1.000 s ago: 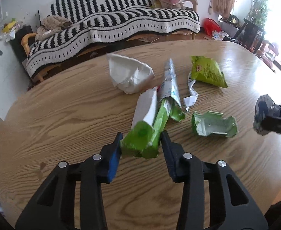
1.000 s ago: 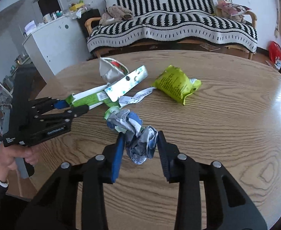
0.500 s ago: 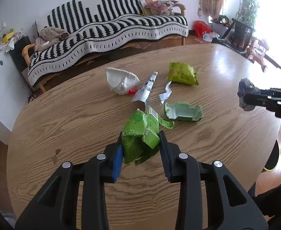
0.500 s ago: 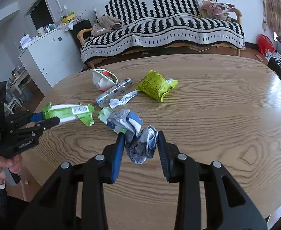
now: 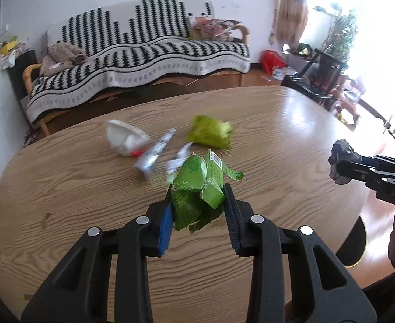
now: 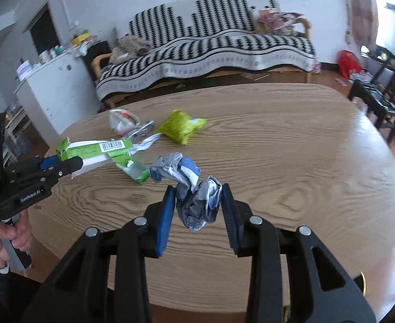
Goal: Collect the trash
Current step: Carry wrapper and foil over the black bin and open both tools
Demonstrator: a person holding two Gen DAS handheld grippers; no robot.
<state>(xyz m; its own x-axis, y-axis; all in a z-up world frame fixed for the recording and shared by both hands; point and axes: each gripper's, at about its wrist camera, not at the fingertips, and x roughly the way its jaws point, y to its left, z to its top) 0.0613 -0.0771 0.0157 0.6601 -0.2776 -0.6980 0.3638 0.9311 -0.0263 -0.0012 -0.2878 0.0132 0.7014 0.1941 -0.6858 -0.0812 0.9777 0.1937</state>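
1. Left wrist view: the left tongs are clamped on a crumpled green carton, both blue pads pressing its sides, and hold it clear above the wooden counter.
2. Same view, on the counter beyond the carton: a white crumpled wrapper to the left, a silver foil strip just beside it, a small white scrap near the foil, and a yellow-green snack bag farther back. All four are blurred.
3. Same view, right edge: the right tongs come in from the side, closed on a grey-blue paper wad held in the air off the counter's edge.
4. Right wrist view: the right tongs grip the paper wad between both pads; its loose blue and white end sticks up and to the left.
5. Same view, left side: the left tongs hold the green carton by one end, barcode upward, above the counter. A hand grips the handle below.
6. Same view, on the counter: a flattened green piece lies below the carton, and the snack bag, foil strip and white wrapper lie behind.
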